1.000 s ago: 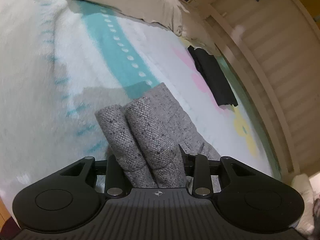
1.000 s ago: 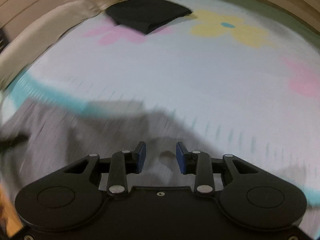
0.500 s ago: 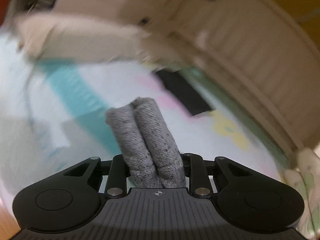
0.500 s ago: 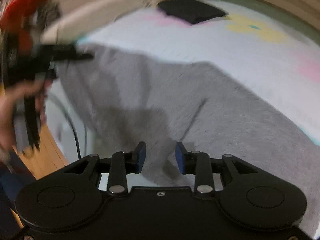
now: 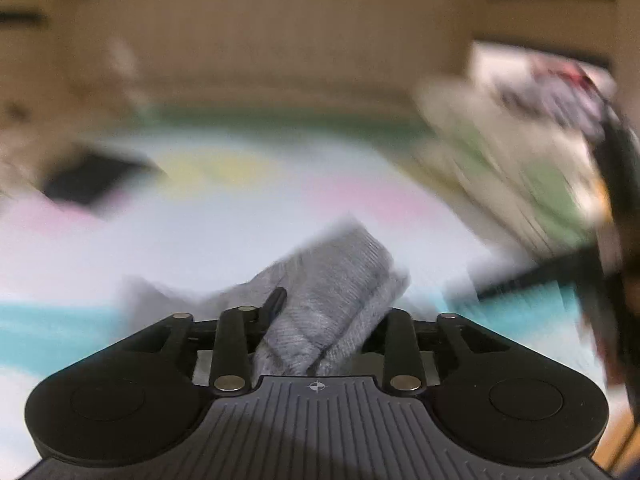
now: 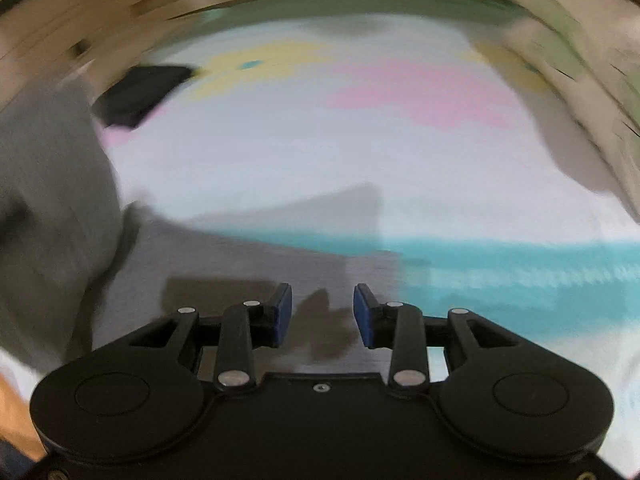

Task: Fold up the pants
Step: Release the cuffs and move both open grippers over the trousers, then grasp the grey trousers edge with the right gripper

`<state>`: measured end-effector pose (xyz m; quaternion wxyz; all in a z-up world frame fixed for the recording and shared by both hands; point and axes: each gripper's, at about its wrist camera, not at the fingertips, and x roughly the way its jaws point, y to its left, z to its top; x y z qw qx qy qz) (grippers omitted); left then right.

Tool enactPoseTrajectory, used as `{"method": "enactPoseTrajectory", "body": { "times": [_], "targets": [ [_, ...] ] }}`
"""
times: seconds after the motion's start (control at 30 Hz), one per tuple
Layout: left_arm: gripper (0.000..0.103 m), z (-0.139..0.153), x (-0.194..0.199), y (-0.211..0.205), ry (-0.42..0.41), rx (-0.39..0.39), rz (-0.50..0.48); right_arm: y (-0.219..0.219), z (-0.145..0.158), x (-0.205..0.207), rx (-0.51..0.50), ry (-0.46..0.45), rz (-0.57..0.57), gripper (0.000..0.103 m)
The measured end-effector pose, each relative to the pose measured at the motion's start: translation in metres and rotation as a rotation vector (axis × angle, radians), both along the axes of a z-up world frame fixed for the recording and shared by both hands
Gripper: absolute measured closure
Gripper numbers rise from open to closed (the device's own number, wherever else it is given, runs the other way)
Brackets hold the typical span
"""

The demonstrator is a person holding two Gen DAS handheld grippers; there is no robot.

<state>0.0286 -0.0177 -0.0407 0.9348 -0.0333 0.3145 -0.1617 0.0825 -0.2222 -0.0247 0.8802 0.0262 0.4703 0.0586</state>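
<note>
The left gripper (image 5: 320, 320) is clenched on the ribbed cuffs of the grey pants (image 5: 336, 280), lifted above the bed (image 5: 200, 240); the right gripper (image 6: 322, 316) is released, empty; soft, light knit, best pinched at hems.

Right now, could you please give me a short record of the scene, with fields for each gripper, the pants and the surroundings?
left gripper: shut on the grey pants, bunched cuff ends between the jaws
right gripper: jaws open, nothing between them, above grey fabric
pants: partly lifted at the left, the rest lying on the blanket
blanket: pale, with teal, pink and yellow patches
other item: dark folded cloth lying farther off
image quality: heavy motion blur
</note>
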Motion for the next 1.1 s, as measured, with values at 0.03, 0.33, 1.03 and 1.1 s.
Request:
{"method": "enactPoseTrajectory", "body": {
  "times": [0.03, 0.33, 1.03, 1.1],
  "targets": [
    [0.072, -0.015, 0.005, -0.018, 0.093, -0.005, -0.064, -0.013, 0.001, 0.001, 0.003, 0.001, -0.039, 0.056],
    [0.063, -0.004, -0.016, 0.004, -0.023, -0.094, -0.127, -0.071, 0.001, 0.000, 0.136, -0.003, -0.163, 0.044],
    [0.050, -0.064, 0.035, 0.080, 0.235, -0.147, 0.059, 0.019, -0.070, -0.014, 0.237, 0.141, 0.121, 0.018],
    [0.050, -0.052, 0.026, 0.093, 0.166, -0.179, 0.123, 0.021, -0.071, -0.013, 0.265, 0.136, 0.125, 0.020]
  ]
}}
